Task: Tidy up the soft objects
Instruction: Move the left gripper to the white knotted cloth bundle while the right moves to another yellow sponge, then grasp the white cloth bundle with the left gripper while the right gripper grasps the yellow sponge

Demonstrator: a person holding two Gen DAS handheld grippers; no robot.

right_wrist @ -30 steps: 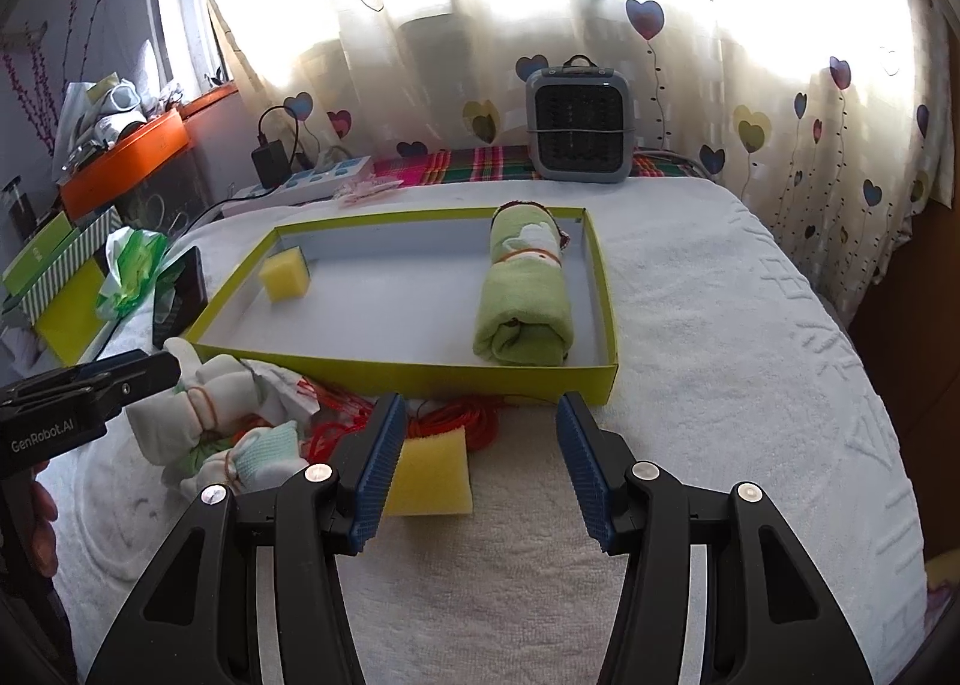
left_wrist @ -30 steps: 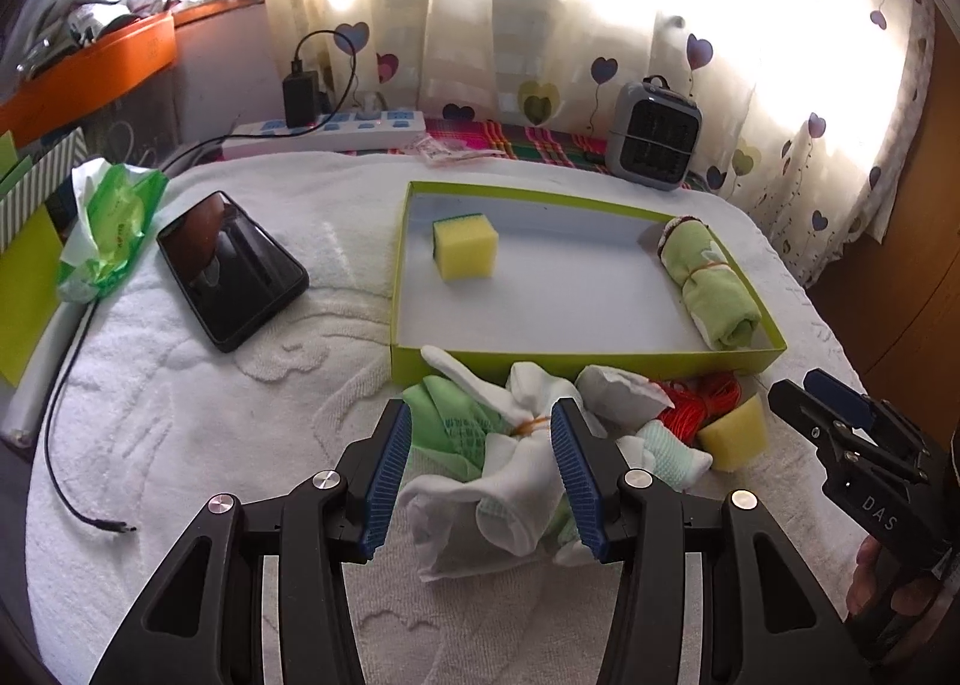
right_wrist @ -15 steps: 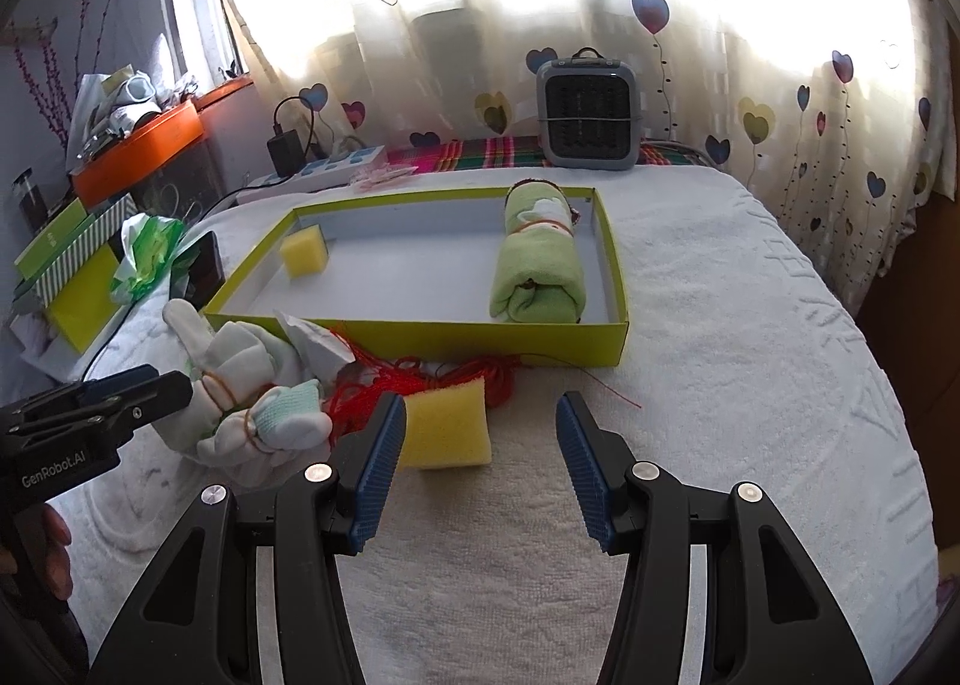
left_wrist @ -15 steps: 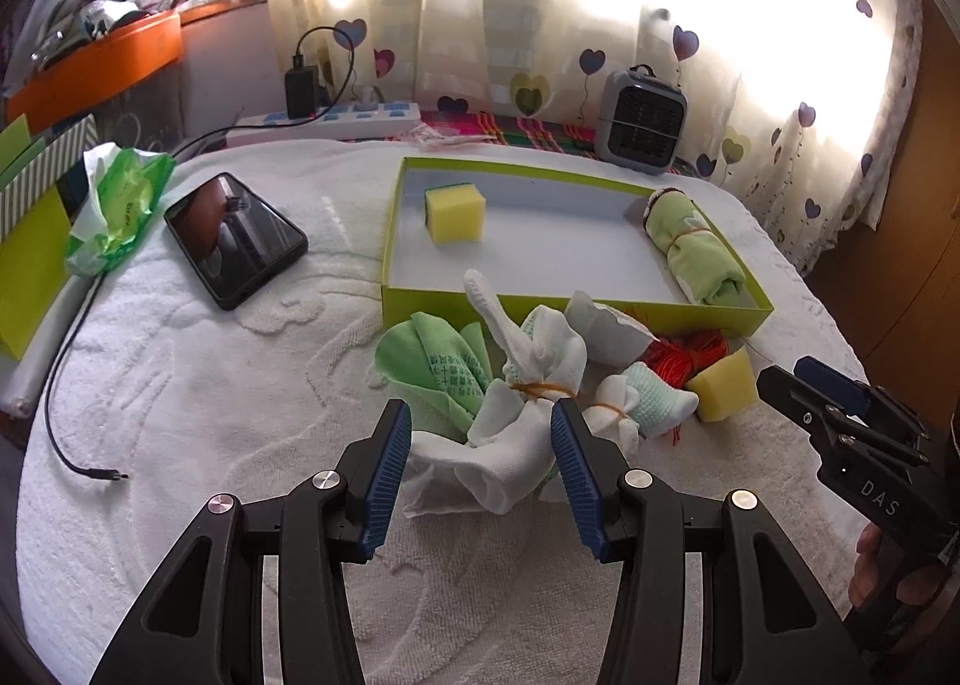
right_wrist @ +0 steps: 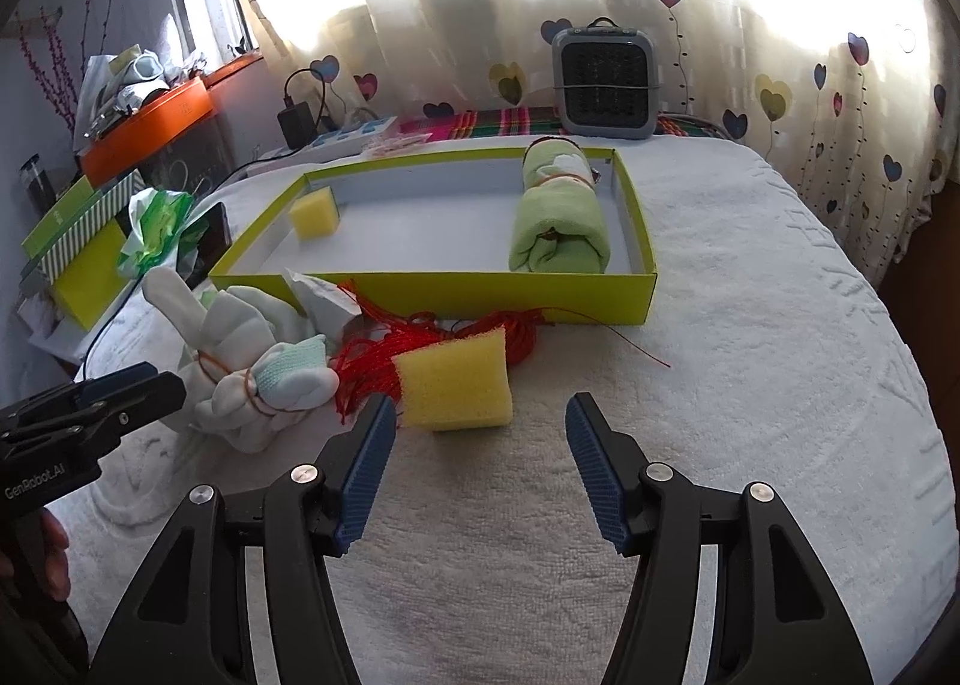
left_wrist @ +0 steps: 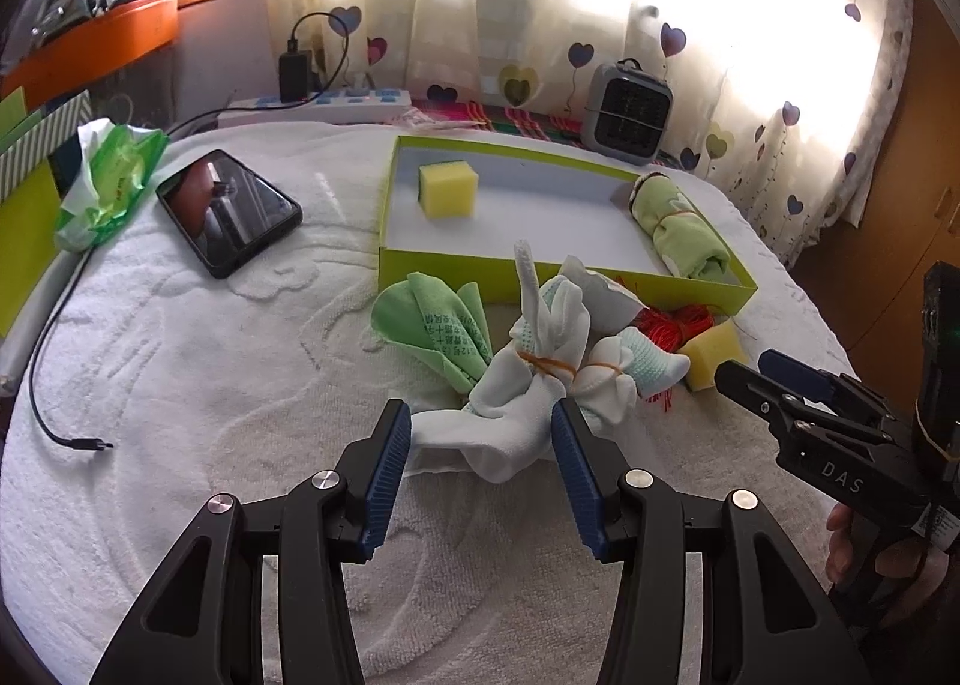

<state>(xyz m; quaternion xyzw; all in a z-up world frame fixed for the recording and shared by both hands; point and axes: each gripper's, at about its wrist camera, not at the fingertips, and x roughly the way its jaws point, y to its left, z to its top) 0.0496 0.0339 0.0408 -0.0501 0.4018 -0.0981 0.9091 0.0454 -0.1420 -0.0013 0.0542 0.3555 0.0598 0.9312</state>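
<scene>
A green box lid (left_wrist: 540,271) (right_wrist: 540,295) holds a yellow sponge (left_wrist: 448,188) (right_wrist: 314,212) and a rolled green towel (left_wrist: 684,232) (right_wrist: 559,226). In front of it lie a bundle of white gloves tied with rubber bands (left_wrist: 528,385) (right_wrist: 252,361), a green cloth (left_wrist: 438,325), red string (left_wrist: 672,322) (right_wrist: 384,355) and a second yellow sponge (left_wrist: 711,352) (right_wrist: 456,385). My left gripper (left_wrist: 482,433) is open, its jaws on either side of the near end of the glove bundle. My right gripper (right_wrist: 480,430) is open just short of the second sponge.
A black phone (left_wrist: 228,211), a green wipes pack (left_wrist: 108,175) and a cable (left_wrist: 54,385) lie at the left on the white towel-covered surface. A small grey heater (left_wrist: 630,117) (right_wrist: 606,78) and a power strip (left_wrist: 324,105) stand at the back.
Both grippers have pulled back toward me and away from the lid. The glove bundle now sits at the left fingertips rather than deep between them. Both stay open.
</scene>
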